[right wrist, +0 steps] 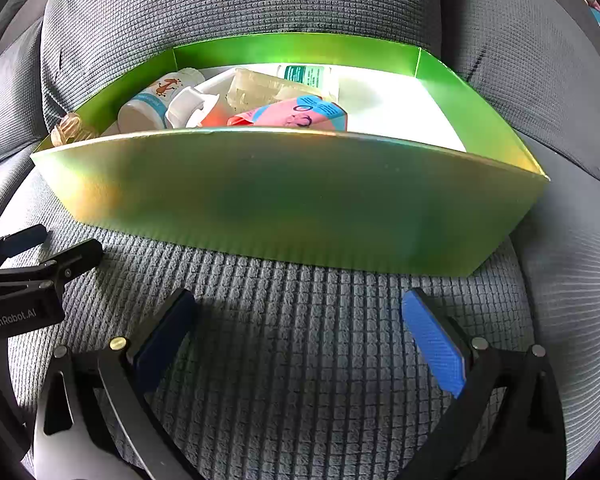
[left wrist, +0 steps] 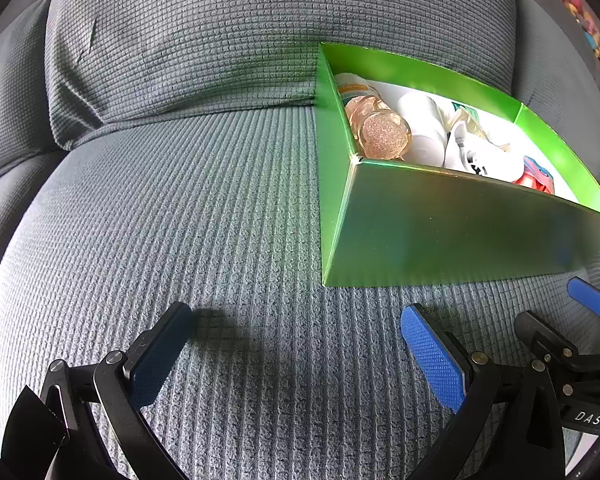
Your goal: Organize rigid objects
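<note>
We hold our left gripper [left wrist: 296, 344] low over the grey ribbed fabric seat cushion [left wrist: 180, 208], its 2 blue-padded jaws spread wide with nothing between them. Ahead of its right jaw and off to that side sits the shiny green open-topped cardboard box [left wrist: 440, 236], resting on the cushion with its rear against the grey quilted backrest cushion [left wrist: 220, 32]. Only bare fabric lies directly ahead of the left jaw.

Our right gripper [right wrist: 298, 332] is likewise released, jaws wide apart and empty, hovering just short of the box's near wall [right wrist: 300, 204], which spans the whole view in front of both jaws. Beyond its left jaw, at the frame edge, we see the fingers of the left gripper [right wrist: 40, 256] beside it.

The rigid objects all lie inside the box, gathered toward the end ahead of the right gripper's left jaw. From the left wrist view we see a clear amber glittery round-capped bottle [left wrist: 384, 134] in the box's near corner, next to a white plastic bottle [left wrist: 422, 128]. From the right wrist view we make out a white bottle with a lizard picture on its label [right wrist: 156, 100], a white spray-type nozzle [right wrist: 190, 106], a pink and blue printed packet [right wrist: 296, 116] against the near wall, and a white container with a teal label [right wrist: 306, 76] toward the far wall. The box's white floor [right wrist: 396, 112] ahead of the right jaw is bare.
</note>
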A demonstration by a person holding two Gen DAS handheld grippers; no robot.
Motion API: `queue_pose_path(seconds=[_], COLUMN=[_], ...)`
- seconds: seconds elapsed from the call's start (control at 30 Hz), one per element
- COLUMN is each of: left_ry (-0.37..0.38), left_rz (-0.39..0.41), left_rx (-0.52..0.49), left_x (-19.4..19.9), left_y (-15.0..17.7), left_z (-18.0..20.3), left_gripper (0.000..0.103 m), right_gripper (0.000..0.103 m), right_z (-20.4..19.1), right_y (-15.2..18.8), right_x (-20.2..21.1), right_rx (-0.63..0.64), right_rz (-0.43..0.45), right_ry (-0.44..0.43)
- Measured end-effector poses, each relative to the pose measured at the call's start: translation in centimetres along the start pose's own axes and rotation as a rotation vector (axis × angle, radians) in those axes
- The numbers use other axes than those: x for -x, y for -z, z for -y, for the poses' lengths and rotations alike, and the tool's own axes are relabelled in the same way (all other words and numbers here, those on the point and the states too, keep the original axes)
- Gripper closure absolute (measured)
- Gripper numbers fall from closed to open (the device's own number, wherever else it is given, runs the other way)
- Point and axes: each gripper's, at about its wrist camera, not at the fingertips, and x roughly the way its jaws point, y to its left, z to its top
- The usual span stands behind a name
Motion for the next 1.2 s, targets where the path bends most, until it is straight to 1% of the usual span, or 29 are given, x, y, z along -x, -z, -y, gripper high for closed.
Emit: queue_pose_path(seconds=[1.2], left_ry=[0.002], left_rz=[0.005], left_rx=[0.005], left_x=[-0.24], left_y=[0.40], left_z=[-0.31], left_gripper=[0.000], right_gripper=[0.001], right_z=[-0.01], right_y=[-0.01], right_x=[-0.08], right_rx=[0.006], right_rz=[0.000], right_ry=[0.001])
